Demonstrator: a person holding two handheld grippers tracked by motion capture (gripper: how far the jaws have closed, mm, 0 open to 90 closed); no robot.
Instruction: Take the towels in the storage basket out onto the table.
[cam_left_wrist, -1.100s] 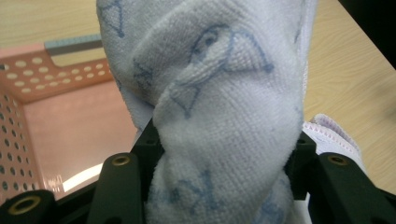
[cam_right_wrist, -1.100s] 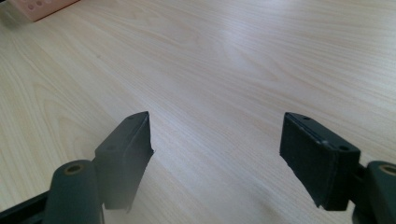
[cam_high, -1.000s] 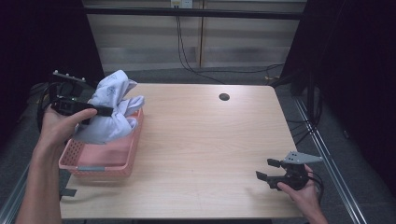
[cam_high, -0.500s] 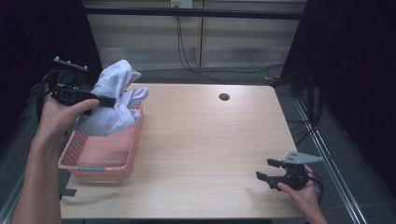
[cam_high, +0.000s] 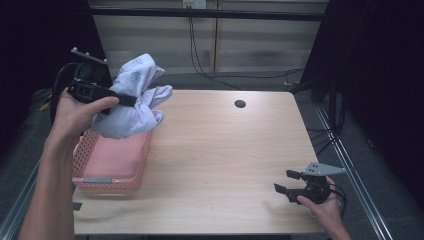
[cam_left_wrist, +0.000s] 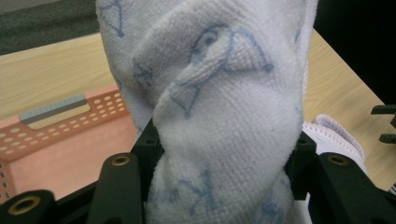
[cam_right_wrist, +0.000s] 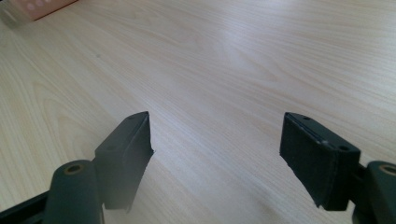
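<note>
Above the pink basket (cam_high: 111, 165) at far left, left claw (cam_high: 131, 100) is clamped on a bunched white towel (cam_high: 132, 107), hanging down over the basket's far end. Bare counter (cam_high: 220, 150) lies right. Right claw (cam_high: 287, 183) rests near-right, jaws apart, well away.

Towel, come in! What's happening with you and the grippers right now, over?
Left hand-held gripper shut on white towel, lifted above pink basket. Right hand-held gripper open, empty, low over the table. Nothing in the way.
</note>
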